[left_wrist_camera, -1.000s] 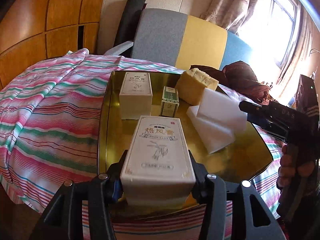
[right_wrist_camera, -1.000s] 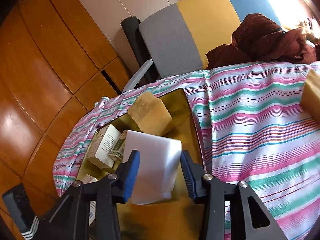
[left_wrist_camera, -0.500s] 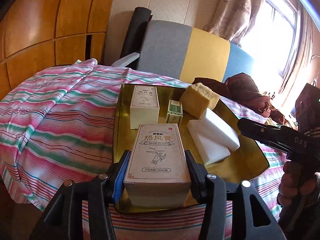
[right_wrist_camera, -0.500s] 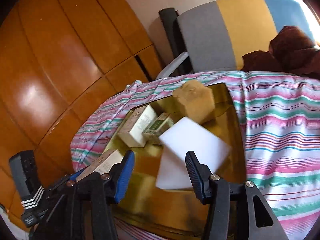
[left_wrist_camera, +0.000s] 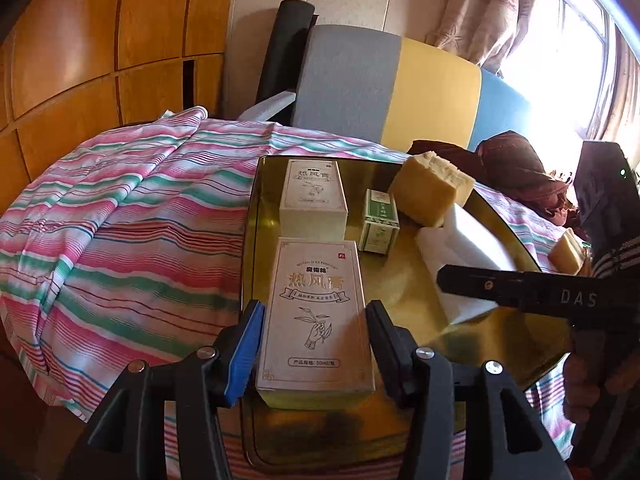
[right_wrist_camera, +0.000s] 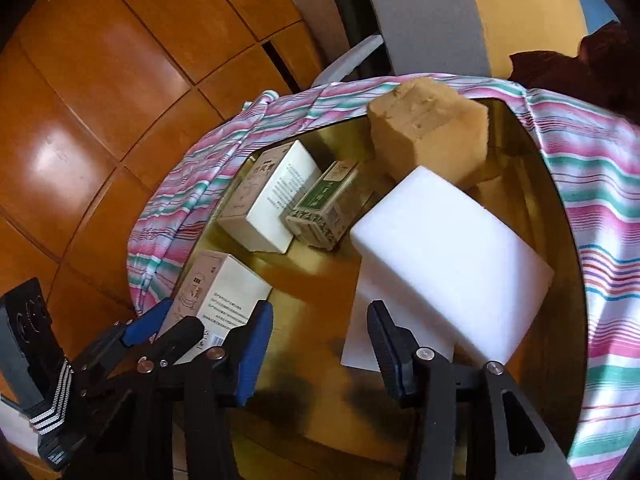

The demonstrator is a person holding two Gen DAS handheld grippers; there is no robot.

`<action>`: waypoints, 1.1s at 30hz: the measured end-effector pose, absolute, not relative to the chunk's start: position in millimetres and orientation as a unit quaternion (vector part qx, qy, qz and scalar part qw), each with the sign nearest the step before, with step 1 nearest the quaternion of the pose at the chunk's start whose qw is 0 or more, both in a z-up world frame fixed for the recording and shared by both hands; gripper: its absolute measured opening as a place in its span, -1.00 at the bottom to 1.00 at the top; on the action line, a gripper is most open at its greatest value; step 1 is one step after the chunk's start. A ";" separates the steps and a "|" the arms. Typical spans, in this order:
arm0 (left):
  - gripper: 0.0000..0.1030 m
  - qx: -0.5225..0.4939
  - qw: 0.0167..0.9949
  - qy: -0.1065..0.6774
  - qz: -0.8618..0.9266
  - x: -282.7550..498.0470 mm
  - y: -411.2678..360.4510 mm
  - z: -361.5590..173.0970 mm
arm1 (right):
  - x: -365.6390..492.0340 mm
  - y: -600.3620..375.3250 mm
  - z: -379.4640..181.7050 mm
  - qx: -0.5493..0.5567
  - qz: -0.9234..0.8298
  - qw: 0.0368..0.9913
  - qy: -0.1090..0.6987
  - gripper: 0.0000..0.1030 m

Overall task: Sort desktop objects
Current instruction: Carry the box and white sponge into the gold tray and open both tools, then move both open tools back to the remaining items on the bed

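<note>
A cream medicine box (left_wrist_camera: 316,312) lies flat on the gold tray (left_wrist_camera: 404,292), between the fingers of my left gripper (left_wrist_camera: 314,344), which is open with small gaps on both sides. Behind it on the tray are a second cream box (left_wrist_camera: 312,196), a small green box (left_wrist_camera: 378,220), a yellow sponge block (left_wrist_camera: 428,192) and a white sponge (left_wrist_camera: 460,248). My right gripper (right_wrist_camera: 320,348) is open and holds nothing, just short of the white sponge (right_wrist_camera: 452,264). The right wrist view also shows my left gripper (right_wrist_camera: 204,320) around the cream box (right_wrist_camera: 216,300).
The tray sits on a pink, green and white striped cloth (left_wrist_camera: 140,220). Another yellow sponge piece (left_wrist_camera: 566,250) lies on the cloth right of the tray. A grey, yellow and blue chair (left_wrist_camera: 380,88) and a dark red garment (left_wrist_camera: 516,164) stand behind. Wooden panels are at left.
The cream box came down onto the tray and my left gripper opened around it. My right gripper let go of the white sponge, which dropped flat, and drew back.
</note>
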State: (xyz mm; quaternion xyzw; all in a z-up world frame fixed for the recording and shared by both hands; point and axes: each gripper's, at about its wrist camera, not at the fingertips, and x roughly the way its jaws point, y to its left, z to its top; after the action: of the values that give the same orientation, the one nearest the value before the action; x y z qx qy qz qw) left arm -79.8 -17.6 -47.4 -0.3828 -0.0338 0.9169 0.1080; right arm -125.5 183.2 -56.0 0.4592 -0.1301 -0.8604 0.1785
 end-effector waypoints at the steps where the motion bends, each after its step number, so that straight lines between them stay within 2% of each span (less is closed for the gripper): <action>1: 0.03 -0.384 0.105 -0.033 0.917 -82.7 -17.2 -47.8 | -126.1 186.2 -55.8 0.458 -0.862 0.172 -0.129 -0.02; 6: 0.03 -0.384 0.090 -0.021 0.919 -97.6 -13.6 -49.1 | -124.8 198.2 -52.1 0.445 -0.871 0.162 -0.131 -0.02; 10: 0.03 -0.393 0.085 -0.042 0.915 -110.8 -17.6 -48.3 | -116.9 203.5 -47.0 0.424 -0.873 0.190 -0.148 0.00; 16: 0.03 -0.401 0.069 -0.017 0.913 -126.9 -9.8 -50.8 | -90.1 207.7 -33.5 0.383 -0.883 0.217 -0.162 0.09; 28: 0.03 -0.437 0.038 -0.018 0.898 -158.3 -0.4 -48.7 | -31.6 252.5 -12.7 0.326 -0.911 0.184 -0.172 0.16; 33: 0.07 -0.410 0.042 -0.016 0.911 -148.9 3.1 -42.5 | -10.2 292.3 -21.0 0.319 -0.917 0.146 -0.192 0.30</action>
State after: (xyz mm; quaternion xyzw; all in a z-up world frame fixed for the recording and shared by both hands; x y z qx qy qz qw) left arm -148.9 3.1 -42.5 -0.4101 -0.0162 0.9110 0.0417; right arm -10.2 292.3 -21.0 0.3192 -0.1916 -0.9166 0.1460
